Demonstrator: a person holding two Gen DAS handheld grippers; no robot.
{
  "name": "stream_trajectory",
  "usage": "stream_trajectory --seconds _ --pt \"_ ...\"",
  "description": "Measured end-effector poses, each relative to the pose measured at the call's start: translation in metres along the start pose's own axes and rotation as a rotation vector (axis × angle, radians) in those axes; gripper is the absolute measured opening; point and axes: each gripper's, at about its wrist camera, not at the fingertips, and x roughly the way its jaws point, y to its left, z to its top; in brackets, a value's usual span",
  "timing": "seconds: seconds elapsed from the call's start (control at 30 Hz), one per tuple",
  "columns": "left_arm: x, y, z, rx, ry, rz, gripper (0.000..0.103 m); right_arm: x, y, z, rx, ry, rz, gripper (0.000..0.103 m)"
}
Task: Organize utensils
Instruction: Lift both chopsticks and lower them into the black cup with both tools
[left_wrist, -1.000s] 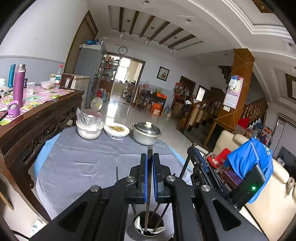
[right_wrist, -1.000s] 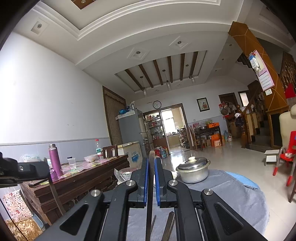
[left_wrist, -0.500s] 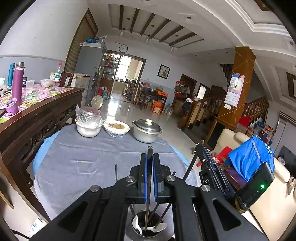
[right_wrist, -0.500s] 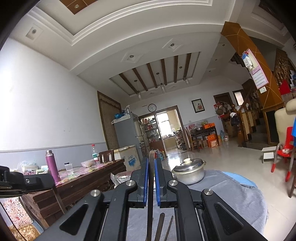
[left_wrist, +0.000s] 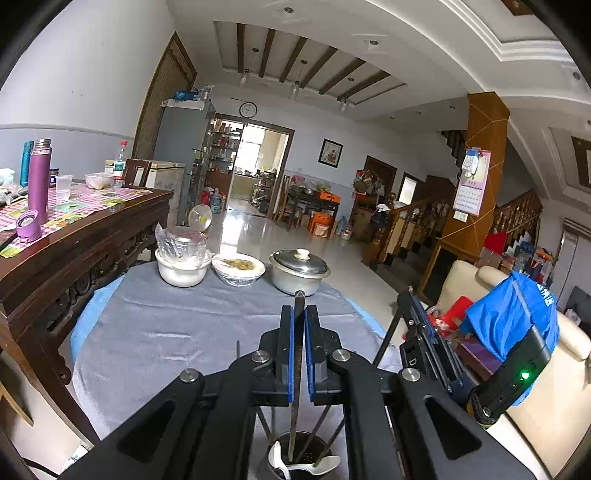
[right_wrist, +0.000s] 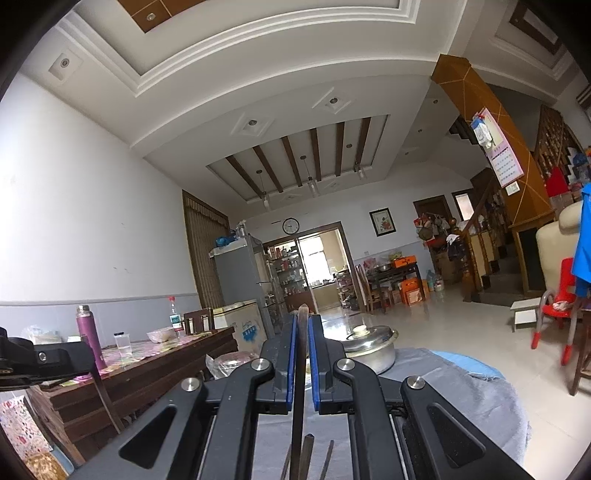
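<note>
In the left wrist view my left gripper is shut on a dark chopstick. The stick stands upright, its lower end inside a dark utensil holder right under the jaws. The holder also has other chopsticks and white spoons in it. To the right, my right gripper grips another thin chopstick that slants down towards the holder. In the right wrist view that right gripper is shut on its chopstick, and tips of other chopsticks show below.
A round table under a grey cloth carries a lidded steel pot, a covered bowl and a white pot with plastic at its far side. A dark wooden table with a purple flask stands left. A sofa with a blue garment is right.
The right wrist view has tilted up, so the pot and table sit lower in it. In the left view the right gripper drifted slightly right and more of the holder shows. Both grips unchanged.
</note>
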Motion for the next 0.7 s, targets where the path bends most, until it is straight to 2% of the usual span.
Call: stream_trajectory --seconds 0.33,0.7 --pt "0.006 0.002 -0.004 0.008 0.013 0.024 0.005 -0.002 0.004 -0.001 -0.021 0.003 0.017 0.008" --pt "0.01 0.003 -0.007 0.011 0.039 0.019 0.005 -0.001 0.006 0.012 -0.024 -0.049 0.017 0.007"
